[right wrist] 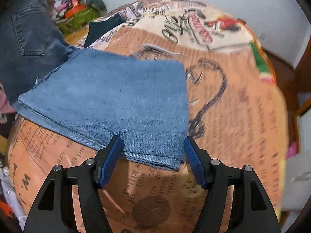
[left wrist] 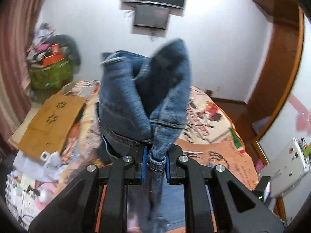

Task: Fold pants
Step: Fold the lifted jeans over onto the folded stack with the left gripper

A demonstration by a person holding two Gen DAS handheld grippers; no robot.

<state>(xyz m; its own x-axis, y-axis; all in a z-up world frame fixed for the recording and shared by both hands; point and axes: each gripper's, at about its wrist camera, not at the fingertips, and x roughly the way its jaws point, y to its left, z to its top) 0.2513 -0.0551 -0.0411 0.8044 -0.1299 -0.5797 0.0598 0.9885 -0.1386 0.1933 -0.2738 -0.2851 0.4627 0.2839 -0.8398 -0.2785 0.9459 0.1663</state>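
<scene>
Blue denim pants [left wrist: 143, 97] hang bunched and lifted in the left wrist view. My left gripper [left wrist: 155, 162] is shut on a fold of their fabric, holding them above the bed. In the right wrist view the legs of the pants [right wrist: 116, 101] lie flat on the printed bedspread [right wrist: 233, 116], and the darker upper part with a back pocket [right wrist: 29, 35] rises at the left. My right gripper [right wrist: 153, 159] is open, its blue pads [right wrist: 110, 163] straddling the near hem edge of the legs, just above the bedspread.
A brown cardboard sheet [left wrist: 52, 120] lies on the bed's left side beside loose clutter [left wrist: 35, 167]. A green box of items [left wrist: 50, 71] stands at the back left. A wall monitor [left wrist: 153, 3] hangs behind. A wooden frame [left wrist: 279, 68] curves at the right.
</scene>
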